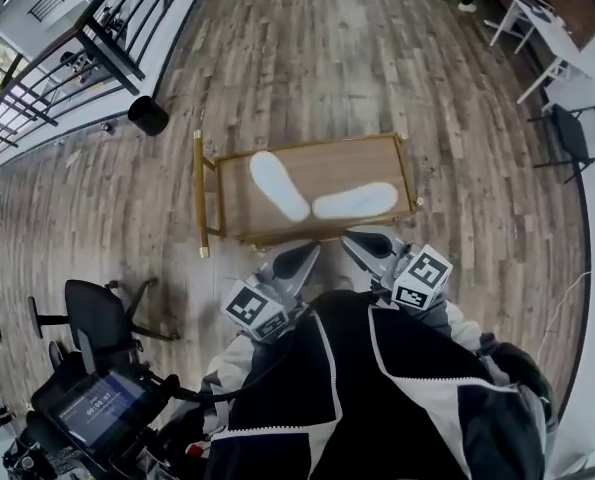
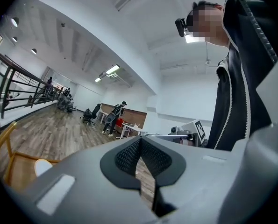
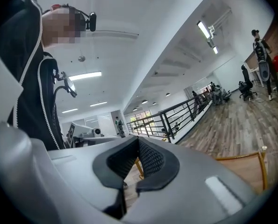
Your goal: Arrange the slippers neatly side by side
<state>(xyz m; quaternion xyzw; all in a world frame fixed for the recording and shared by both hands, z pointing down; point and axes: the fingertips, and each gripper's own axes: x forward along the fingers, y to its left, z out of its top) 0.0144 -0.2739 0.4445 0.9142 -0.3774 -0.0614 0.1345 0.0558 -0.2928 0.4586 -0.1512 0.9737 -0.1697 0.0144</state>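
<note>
Closest to us, left gripper [image 1: 299, 260] and right gripper [image 1: 367, 245] are both closed, empty. Just ahead on the low wooden table [image 1: 377, 163], the left slipper [image 1: 279, 185] angles away; the right slipper [image 1: 355, 201] lies nearly crosswise, nearer the right gripper.

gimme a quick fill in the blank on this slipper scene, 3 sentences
The number of slippers on the wooden table is ___.
One slipper and the other slipper lie in a ___ shape, not parallel.
The left claw and the right claw are both ___ and hold nothing.

Missing words: two; V; shut
</note>
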